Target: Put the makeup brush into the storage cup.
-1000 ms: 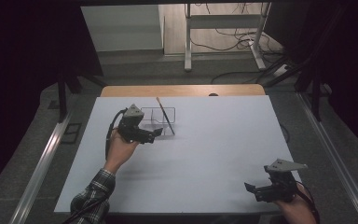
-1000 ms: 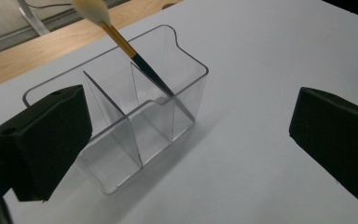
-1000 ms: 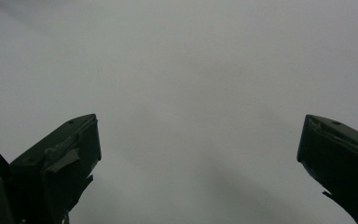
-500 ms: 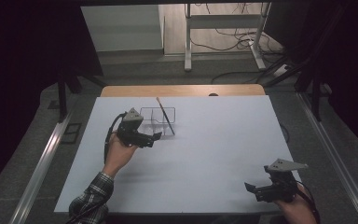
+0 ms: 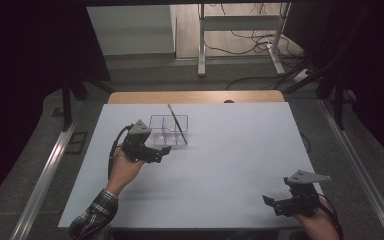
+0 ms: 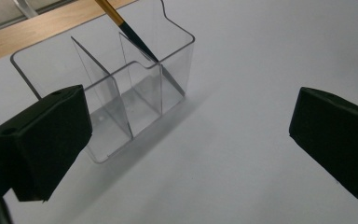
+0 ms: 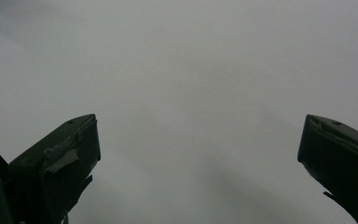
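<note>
Brush (image 5: 177, 123) leans in the clear organizer (image 5: 168, 131), bristle end down in the right-hand compartment, wooden handle sticking up and back toward the far edge; in the left tool view its dark ferrule (image 6: 140, 43) rests against the notched divider. The organizer stands on the white surface (image 5: 220, 165), toward its far left part. Left tool (image 5: 161, 150) has pulled back from the organizer over the last second: a second ago it was right at the near wall, now it sits just beside it and lower down the surface, jaws spread wide with nothing between them. That retreat suggests the brush has been dropped off and let go, so the placing looks finished. Right tool (image 5: 275, 202) has not moved, parked at the near right corner, well apart from the organizer, jaws also wide and holding nothing.
</note>
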Available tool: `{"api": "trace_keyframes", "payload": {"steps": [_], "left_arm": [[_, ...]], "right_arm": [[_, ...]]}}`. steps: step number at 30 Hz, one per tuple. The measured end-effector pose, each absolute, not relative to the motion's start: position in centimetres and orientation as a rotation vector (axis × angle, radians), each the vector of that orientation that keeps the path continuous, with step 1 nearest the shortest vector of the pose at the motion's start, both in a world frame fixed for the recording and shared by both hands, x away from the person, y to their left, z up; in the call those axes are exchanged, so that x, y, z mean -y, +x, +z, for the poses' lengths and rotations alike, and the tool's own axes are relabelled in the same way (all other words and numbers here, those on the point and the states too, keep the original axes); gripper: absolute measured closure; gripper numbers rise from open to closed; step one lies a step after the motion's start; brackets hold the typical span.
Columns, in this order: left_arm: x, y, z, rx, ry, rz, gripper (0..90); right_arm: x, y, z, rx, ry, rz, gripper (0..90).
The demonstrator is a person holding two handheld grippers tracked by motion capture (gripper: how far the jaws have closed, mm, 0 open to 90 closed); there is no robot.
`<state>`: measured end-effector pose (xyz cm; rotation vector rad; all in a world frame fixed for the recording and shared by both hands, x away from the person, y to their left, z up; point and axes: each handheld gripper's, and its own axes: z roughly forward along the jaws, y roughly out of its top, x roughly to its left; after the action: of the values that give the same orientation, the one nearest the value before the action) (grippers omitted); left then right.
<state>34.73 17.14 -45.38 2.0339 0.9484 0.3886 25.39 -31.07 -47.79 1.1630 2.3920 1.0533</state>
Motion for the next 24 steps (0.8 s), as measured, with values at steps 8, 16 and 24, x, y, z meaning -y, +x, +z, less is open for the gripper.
{"api": "trace_keyframes", "payload": {"steps": [8, 16, 24], "left_arm": [[-17.3, 34.1, -45.8, -0.953, 2.048, 0.393, 0.0], [-17.5, 33.4, -46.1, -0.953, 2.068, 0.406, 0.0], [-18.1, 32.9, -46.4, -0.97, 2.067, 0.411, 0.0]], "right_arm": [[30.9, 25.3, -47.8, -2.393, 1.145, 1.039, 0.0], [30.8, 25.2, -47.7, -2.389, 1.132, 1.032, 0.0], [30.8, 25.2, -47.7, -2.385, 1.125, 1.03, 0.0]]}}
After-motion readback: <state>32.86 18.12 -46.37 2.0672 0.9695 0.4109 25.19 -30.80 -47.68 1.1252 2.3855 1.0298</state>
